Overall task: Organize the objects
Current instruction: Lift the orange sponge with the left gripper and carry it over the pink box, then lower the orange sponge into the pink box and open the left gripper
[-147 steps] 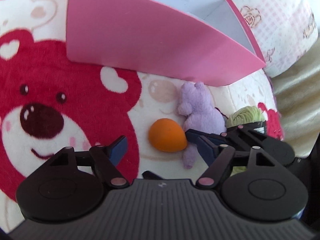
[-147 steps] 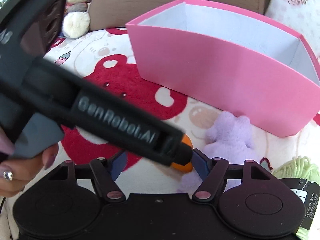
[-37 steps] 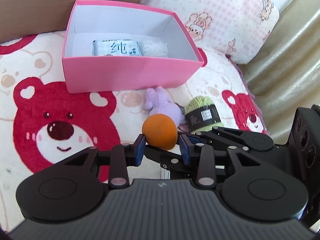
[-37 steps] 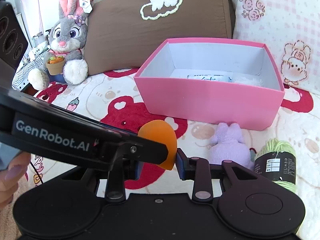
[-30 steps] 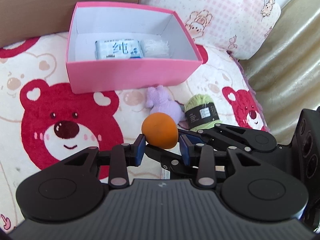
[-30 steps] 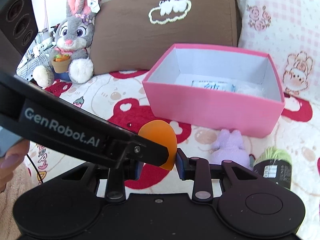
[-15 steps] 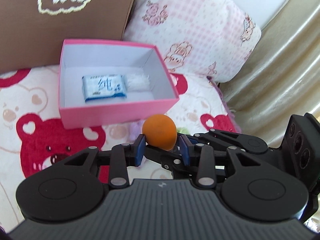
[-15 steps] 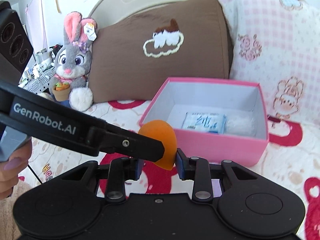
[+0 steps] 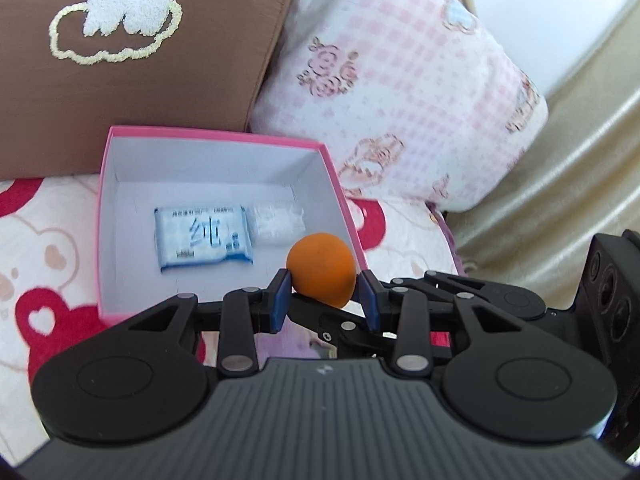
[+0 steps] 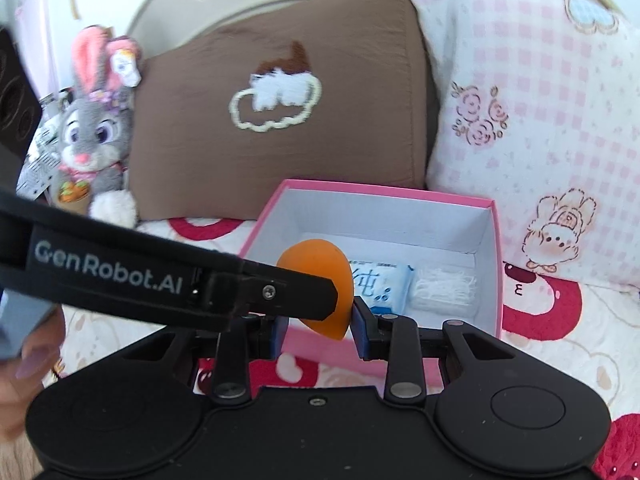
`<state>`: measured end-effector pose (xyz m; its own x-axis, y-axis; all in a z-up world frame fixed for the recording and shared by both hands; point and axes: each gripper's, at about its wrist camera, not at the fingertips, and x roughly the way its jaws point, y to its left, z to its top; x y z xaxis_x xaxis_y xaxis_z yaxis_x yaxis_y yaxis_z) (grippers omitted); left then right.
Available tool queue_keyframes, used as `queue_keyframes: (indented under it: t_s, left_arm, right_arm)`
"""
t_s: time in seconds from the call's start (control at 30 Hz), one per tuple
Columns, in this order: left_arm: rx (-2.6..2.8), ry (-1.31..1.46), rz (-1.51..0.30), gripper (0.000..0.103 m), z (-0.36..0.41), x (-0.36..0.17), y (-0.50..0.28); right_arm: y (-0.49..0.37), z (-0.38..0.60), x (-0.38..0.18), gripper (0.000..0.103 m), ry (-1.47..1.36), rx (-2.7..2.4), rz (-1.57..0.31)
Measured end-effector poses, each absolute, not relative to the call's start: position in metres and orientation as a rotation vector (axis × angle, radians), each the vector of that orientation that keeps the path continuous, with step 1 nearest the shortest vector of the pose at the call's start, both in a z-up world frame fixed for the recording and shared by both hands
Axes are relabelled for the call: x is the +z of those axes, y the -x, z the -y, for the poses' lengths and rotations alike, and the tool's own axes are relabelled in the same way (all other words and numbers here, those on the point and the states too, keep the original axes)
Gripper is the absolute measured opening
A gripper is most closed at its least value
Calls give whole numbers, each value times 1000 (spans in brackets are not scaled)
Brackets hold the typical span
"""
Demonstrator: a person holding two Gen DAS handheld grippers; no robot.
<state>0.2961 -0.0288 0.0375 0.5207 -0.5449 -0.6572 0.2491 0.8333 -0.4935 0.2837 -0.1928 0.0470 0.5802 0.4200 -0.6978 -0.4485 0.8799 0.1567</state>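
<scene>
An orange egg-shaped sponge (image 9: 321,269) sits between the blue pads of both grippers. My left gripper (image 9: 323,298) is shut on it, and my right gripper (image 10: 318,322) is shut on it too, crossing under the left one. The sponge (image 10: 320,286) hangs above the near right corner of the open pink box (image 9: 105,184). Inside the box lie a blue-and-white tissue pack (image 9: 202,242) and a white fluffy packet (image 9: 277,222). The box (image 10: 496,240) also shows in the right wrist view with the tissue pack (image 10: 382,282).
A brown cushion (image 10: 276,108) and a pink checked pillow (image 10: 532,120) stand behind the box. A grey plush rabbit (image 10: 94,136) sits at the far left. The bear-print blanket (image 9: 24,248) lies under everything. A gold curtain (image 9: 580,168) hangs on the right.
Both grippers have carried the orange sponge up and forward from the blanket to above the box's near right corner. The purple plush and yarn have dropped out of view.
</scene>
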Motion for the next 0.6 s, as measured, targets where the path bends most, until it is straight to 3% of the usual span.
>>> queue_keyframes:
  t_s: [0.2,0.6]
  left_arm:
    - [-413,381,-899,35,26,17,-346]
    - [-363,512,-952,34,34,-41,-421]
  right_arm:
    - [-347,195,32,36,-104,530,-906]
    - [-422,175,-24,35,-6,446,-963]
